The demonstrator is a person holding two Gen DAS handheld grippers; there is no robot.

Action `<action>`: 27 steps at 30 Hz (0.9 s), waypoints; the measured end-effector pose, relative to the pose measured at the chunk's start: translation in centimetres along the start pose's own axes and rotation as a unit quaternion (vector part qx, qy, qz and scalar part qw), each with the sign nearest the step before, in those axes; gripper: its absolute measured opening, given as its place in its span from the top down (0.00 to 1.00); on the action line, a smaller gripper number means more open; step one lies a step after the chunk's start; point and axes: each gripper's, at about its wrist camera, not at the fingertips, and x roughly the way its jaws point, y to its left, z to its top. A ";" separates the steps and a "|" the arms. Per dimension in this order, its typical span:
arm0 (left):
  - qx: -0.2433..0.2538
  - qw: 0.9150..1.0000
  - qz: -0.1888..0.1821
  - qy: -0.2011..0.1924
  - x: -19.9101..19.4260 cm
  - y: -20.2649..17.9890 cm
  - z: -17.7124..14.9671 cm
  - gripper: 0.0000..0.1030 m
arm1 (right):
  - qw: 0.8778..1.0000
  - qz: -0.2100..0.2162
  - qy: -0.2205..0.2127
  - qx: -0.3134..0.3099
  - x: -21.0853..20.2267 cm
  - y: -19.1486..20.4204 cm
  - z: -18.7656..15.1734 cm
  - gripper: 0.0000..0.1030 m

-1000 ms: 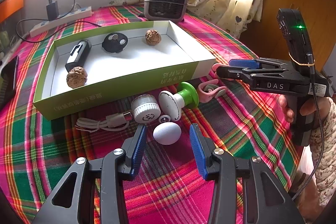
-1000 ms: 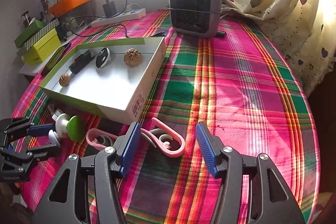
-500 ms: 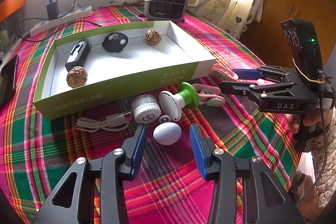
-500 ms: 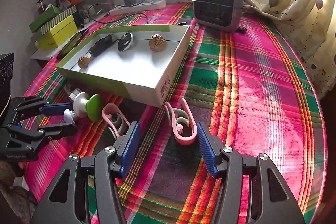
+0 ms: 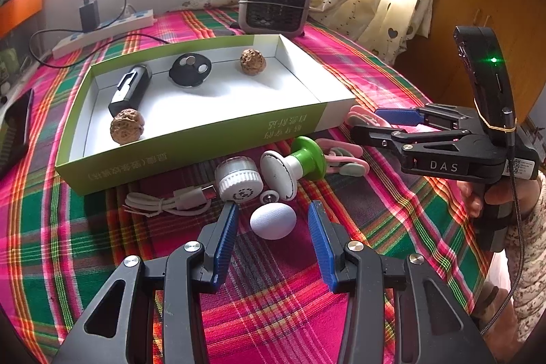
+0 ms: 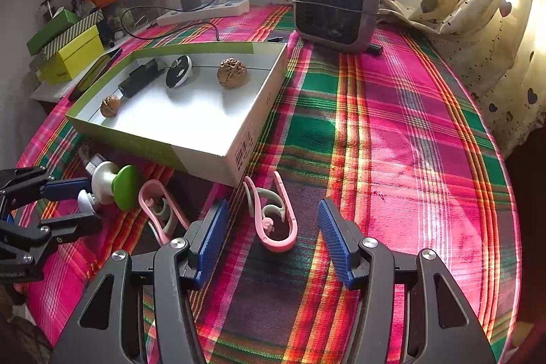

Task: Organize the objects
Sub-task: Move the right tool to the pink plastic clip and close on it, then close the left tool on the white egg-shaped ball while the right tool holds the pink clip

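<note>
A green and white box [image 5: 191,149] [image 6: 218,145] holds two walnuts [image 5: 127,126], a black clip [image 5: 130,88] and a black round fob [image 5: 189,69]. In front of it lie a white egg-shaped object [image 5: 273,221], a white round cap [image 5: 239,179], a green and white knob [image 5: 297,159] [image 6: 116,181], a white cable [image 5: 163,202] and two pink clips. My left gripper [image 5: 271,222] is open with the egg between its fingers. My right gripper [image 6: 271,222] is open around a pink clip [image 6: 273,220]; the other pink clip [image 6: 160,210] lies left of it.
A grey heater [image 5: 274,4] [image 6: 336,2] stands behind the box. A power strip [image 5: 102,31] with a charger lies at the back left. A phone [image 5: 15,125] lies at the left edge. Green boxes [image 6: 68,53] are stacked far left. Curtains [image 6: 477,23] hang on the right.
My right gripper has swung round and moved forward, so the pink clip now lies between its open fingers. My left gripper has stayed still around the egg.
</note>
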 end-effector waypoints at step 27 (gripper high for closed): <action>-0.001 1.000 0.015 -0.003 0.1 0.2 0.0 0.77 | 0.999 -0.012 -0.003 -0.031 -0.1 1.2 -0.1 0.76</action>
